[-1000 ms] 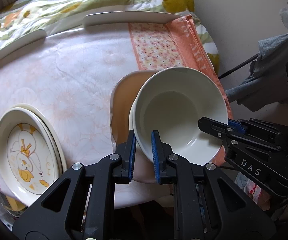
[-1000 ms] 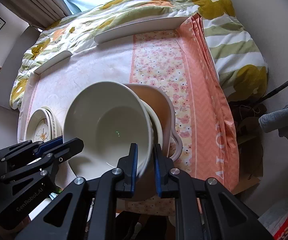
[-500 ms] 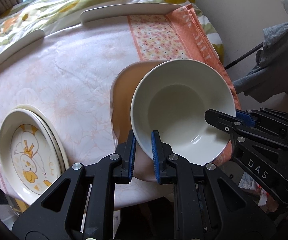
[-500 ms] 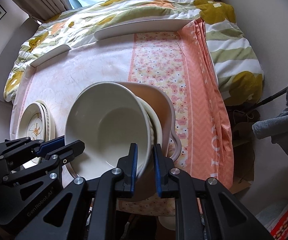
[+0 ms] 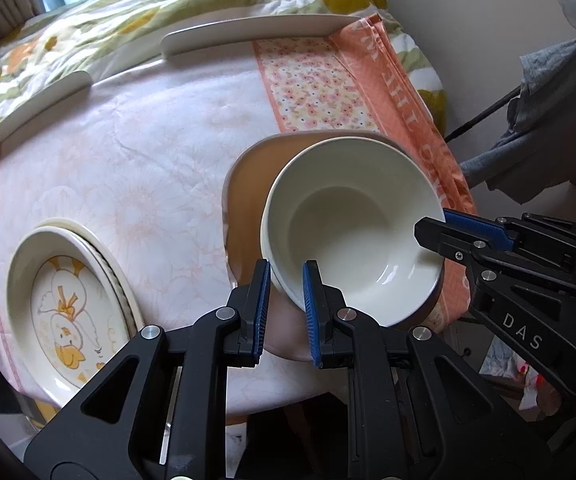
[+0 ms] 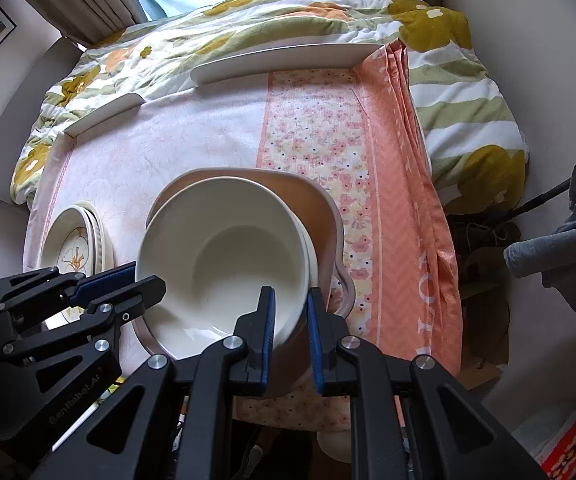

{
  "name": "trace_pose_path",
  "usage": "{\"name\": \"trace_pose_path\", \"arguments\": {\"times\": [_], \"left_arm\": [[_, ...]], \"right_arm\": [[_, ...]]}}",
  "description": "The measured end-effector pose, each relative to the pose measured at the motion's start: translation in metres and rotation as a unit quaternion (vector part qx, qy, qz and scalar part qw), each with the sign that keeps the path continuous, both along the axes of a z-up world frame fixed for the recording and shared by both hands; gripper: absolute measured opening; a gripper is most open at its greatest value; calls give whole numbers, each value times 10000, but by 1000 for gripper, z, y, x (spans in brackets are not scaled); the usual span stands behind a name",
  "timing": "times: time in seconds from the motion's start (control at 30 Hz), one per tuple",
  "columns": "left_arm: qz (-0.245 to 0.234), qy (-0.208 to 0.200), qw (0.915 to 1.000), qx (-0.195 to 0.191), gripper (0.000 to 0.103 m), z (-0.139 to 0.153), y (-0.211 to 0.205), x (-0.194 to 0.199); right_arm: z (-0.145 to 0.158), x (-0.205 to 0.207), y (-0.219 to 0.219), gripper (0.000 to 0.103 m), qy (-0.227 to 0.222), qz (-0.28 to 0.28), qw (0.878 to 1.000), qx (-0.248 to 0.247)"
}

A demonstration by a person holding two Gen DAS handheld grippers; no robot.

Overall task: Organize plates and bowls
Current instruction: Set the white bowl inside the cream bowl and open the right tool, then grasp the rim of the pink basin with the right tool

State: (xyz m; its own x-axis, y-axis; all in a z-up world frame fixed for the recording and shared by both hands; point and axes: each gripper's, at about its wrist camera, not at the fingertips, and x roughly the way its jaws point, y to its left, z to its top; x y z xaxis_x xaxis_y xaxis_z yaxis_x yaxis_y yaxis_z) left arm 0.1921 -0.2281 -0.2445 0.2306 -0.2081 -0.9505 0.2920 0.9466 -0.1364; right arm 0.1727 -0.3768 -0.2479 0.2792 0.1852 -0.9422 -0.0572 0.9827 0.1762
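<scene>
A table draped in a pale floral tablecloth [image 5: 135, 168] stands against a bed with a green-and-yellow quilt [image 6: 247, 28]. A white bowl [image 5: 352, 232] sits nested on another inside a tan tray [image 6: 328, 208] near the table's front edge. The left gripper [image 5: 285, 300] and the right gripper [image 6: 291, 320] each straddle the bowl's rim, jaws narrowly parted, blue pads either side. "DAS" marks the right gripper, "GenRobot.AI" the left. Stacked duck-print plates [image 5: 63, 312] rest well to the left.
</scene>
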Motion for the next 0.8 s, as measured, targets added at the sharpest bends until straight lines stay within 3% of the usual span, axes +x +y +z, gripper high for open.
{"name": "trace_pose_path", "arguments": {"times": [0.13, 0.2, 0.23, 0.27, 0.3, 0.33, 0.4, 0.5, 0.67, 0.8], "left_arm": [[-16, -426, 9991, -40, 14, 35, 7, -8], [23, -757, 9971, -108, 14, 60, 15, -14], [48, -968, 9953, -66, 18, 72, 19, -17], [39, -1182, 9930, -10, 22, 84, 23, -21], [16, -1367, 9906, 22, 46, 94, 27, -24], [-7, -1507, 9886, 27, 97, 103, 31, -27], [14, -1749, 9846, 34, 103, 114, 40, -31], [-104, -1586, 9872, 119, 103, 109, 49, -29], [-507, -1036, 9932, 155, 103, 71, 59, -38], [-746, -666, 9948, 207, 101, 36, 55, -31]], "right_arm": [[24, -6, -8, 14, -316, 52, 9993, 196], [43, -12, -12, 23, -556, 145, 9981, 213], [52, -16, -14, 46, -699, 175, 9972, 181], [62, -20, -15, 82, -858, 202, 9960, 163], [72, -25, -18, 96, -1050, 230, 9940, 183], [80, -29, -20, 103, -1237, 256, 9918, 203], [93, -39, -26, 103, -1513, 301, 9878, 190], [99, -49, -35, 103, -1614, 318, 9863, 148], [82, -58, -36, 103, -1085, 420, 9916, -557], [45, -53, -32, 103, -501, 566, 9942, -766]]}}
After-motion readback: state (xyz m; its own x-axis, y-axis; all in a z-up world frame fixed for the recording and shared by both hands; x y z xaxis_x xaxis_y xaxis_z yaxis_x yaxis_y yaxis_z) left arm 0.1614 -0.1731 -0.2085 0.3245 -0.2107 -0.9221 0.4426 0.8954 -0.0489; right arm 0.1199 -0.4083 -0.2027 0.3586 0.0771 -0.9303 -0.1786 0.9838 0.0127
